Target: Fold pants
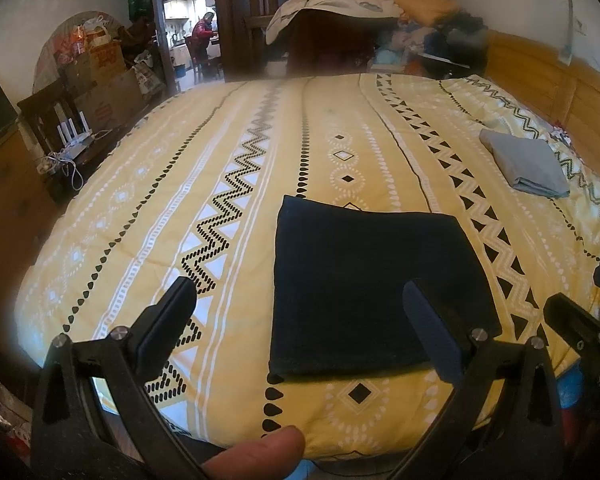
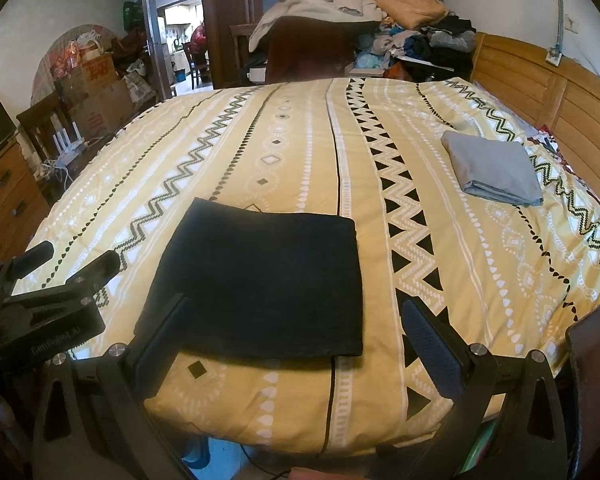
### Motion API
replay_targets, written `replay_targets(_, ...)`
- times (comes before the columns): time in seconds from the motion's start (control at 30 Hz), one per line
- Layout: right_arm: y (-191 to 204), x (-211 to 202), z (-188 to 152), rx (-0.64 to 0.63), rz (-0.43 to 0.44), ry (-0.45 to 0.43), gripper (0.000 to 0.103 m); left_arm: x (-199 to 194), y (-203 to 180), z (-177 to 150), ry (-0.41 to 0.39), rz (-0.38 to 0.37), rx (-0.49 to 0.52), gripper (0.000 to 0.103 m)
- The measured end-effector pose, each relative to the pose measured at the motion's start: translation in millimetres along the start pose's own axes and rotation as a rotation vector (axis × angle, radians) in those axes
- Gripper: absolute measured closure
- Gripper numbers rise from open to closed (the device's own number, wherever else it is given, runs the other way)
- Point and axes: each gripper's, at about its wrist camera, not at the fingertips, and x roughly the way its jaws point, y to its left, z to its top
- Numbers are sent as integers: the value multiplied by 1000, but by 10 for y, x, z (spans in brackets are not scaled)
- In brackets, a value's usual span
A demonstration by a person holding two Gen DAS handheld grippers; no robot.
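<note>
Left wrist — folded pants (image 1: pixel 364 288) flat, gripper (image 1: pixel 300 312) empty.

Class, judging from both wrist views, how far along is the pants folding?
Done: the dark pants lie as a flat folded rectangle on the bed. In hand: nothing; the left gripper and right gripper are open and empty. Left: perhaps moving them beside the grey stack.

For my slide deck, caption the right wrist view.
Open right gripper over folded dark pants on a patterned bedspread.
</note>
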Motion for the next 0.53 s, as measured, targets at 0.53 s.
replay_targets(0.53, 6, 31, 57, -26, 9, -21, 0, 42, 71, -17, -3, -1, -38, 0)
